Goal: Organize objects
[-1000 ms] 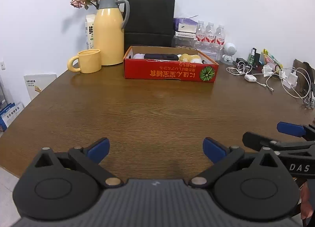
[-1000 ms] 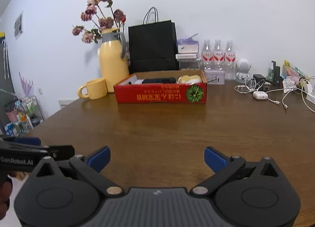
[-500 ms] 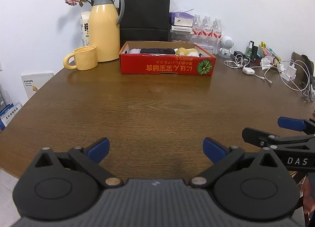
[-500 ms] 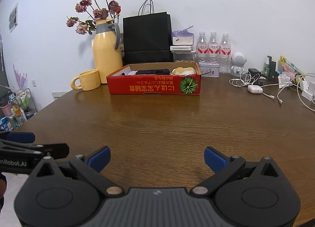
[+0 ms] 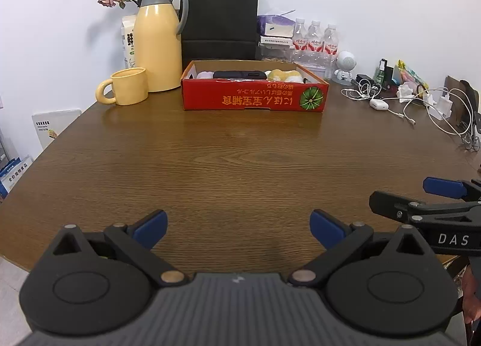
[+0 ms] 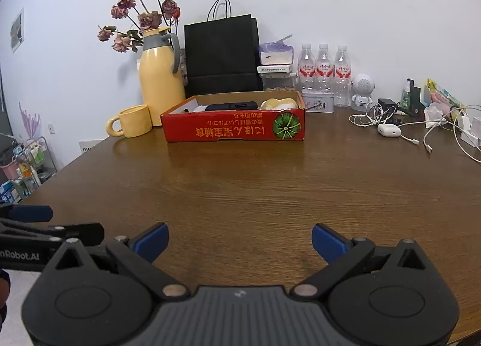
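A red cardboard box point(image 5: 254, 96) point(image 6: 234, 129) sits at the far side of the brown table point(image 5: 234, 165). It holds a black flat object point(image 5: 240, 74) point(image 6: 231, 105), a yellowish soft item point(image 5: 284, 75) point(image 6: 279, 103) and something pale at its left end. My left gripper point(image 5: 239, 227) is open and empty over the near table edge. My right gripper point(image 6: 240, 239) is open and empty beside it; it also shows at the right of the left wrist view point(image 5: 421, 198).
A yellow mug point(image 5: 126, 90) and yellow jug with dried flowers point(image 5: 157, 45) stand left of the box. A black paper bag point(image 5: 219, 21) and water bottles point(image 5: 314, 39) are behind. Cables, earbuds case point(image 5: 379, 103) and chargers lie at the right.
Both views shifted slightly: each gripper dipped then rose again, staying near the table's front edge. Both jaws stayed open and empty. Nothing on the table moved.
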The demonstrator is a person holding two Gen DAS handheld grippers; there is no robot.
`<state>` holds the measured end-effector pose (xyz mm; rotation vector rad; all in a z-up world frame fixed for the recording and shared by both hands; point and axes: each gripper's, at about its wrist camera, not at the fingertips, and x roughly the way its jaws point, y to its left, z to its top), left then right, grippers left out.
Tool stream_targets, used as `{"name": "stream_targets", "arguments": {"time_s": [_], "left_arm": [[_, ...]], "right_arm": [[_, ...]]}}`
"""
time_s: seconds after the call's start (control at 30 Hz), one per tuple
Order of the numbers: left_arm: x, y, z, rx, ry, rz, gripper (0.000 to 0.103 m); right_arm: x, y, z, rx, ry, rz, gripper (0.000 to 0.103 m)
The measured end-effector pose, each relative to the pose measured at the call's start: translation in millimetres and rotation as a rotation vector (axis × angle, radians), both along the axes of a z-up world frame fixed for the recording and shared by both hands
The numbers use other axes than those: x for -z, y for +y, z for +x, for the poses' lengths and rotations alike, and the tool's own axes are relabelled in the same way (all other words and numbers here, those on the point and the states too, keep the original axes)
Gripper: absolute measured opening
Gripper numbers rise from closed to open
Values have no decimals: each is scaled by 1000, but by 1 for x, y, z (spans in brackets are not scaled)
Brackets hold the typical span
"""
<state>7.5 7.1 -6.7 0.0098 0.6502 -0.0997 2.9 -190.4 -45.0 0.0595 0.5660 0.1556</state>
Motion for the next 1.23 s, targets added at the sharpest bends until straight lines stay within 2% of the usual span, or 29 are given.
{"name": "stream_targets", "arguments": {"time_s": [0.47, 0.63, 1.1, 1.23], "left_arm": [[1, -2, 0, 1, 12, 8, 103], [2, -1, 2, -6, 18, 18, 103], [0, 8, 6, -20, 24, 1, 103], [0, 10, 8, -2, 27, -29, 103]], "right_arm": [[2, 2, 0, -12, 13, -14, 102], [0, -4, 5, -32, 69, -21, 102], [-5, -6, 2, -33, 56, -40, 102], [-6, -7, 2, -46, 49, -43, 102]]}}
